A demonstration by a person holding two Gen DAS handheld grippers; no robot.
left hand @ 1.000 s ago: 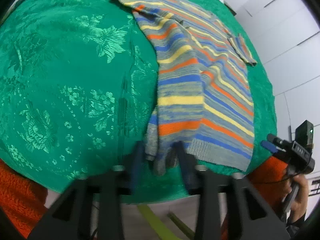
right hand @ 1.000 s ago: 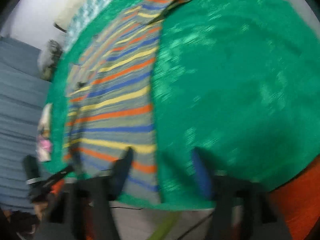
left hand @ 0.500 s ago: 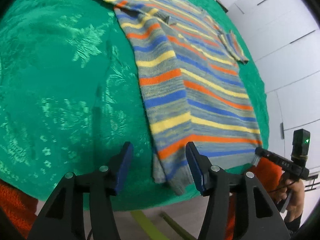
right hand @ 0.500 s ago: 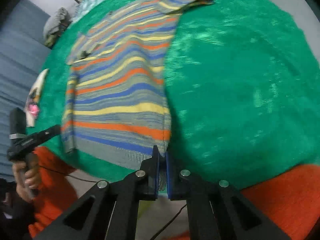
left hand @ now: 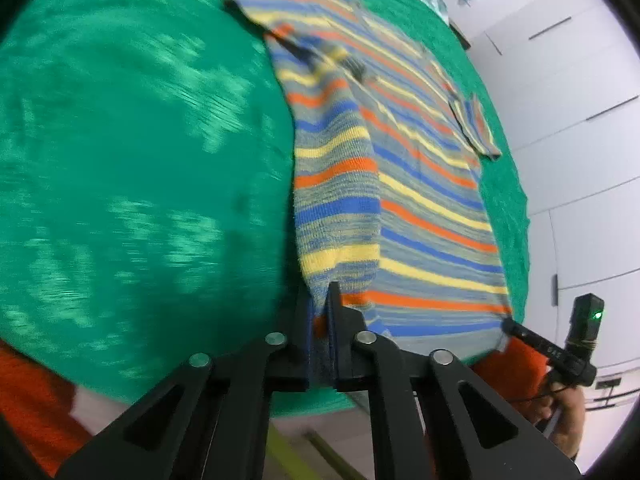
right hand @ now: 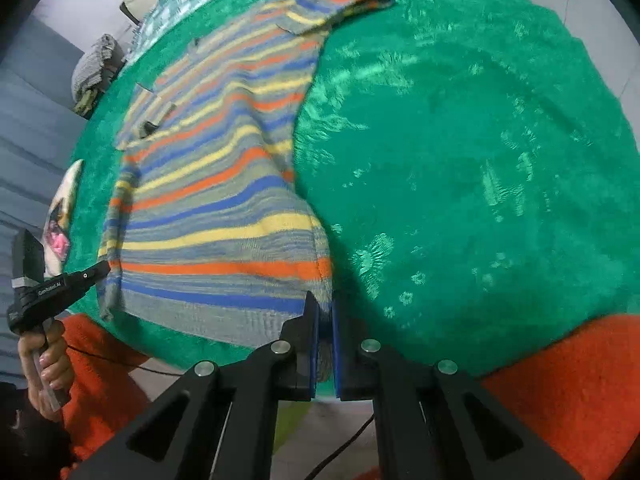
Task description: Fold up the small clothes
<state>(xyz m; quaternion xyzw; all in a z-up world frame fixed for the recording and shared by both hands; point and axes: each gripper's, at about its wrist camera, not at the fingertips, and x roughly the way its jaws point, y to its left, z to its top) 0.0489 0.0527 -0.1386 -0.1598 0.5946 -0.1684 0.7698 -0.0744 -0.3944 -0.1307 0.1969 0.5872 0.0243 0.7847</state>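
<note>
A small striped knit sweater point(left hand: 404, 184) in blue, orange, yellow and grey lies spread on a green patterned tablecloth point(left hand: 140, 184). My left gripper point(left hand: 319, 300) is shut on the sweater's near left hem corner, and that left edge is lifted and turned over onto the body. In the right wrist view the sweater point(right hand: 216, 184) stretches away to the upper left, and my right gripper point(right hand: 325, 305) is shut on its near right hem corner at the table's front edge. Each gripper shows in the other's view, at the right point(left hand: 516, 326) and the left point(right hand: 100, 268).
The tablecloth's point(right hand: 460, 168) front edge lies just under both grippers. A folded grey garment point(right hand: 94, 68) and a white and pink item point(right hand: 60, 216) lie beyond the table's left side. White cabinet doors point(left hand: 572, 128) stand to the right. The person wears orange sleeves point(right hand: 560, 384).
My left gripper has shut on the left hem corner and lifted that edge over the body. My right gripper, shut half a second ago, still holds the right hem corner.
</note>
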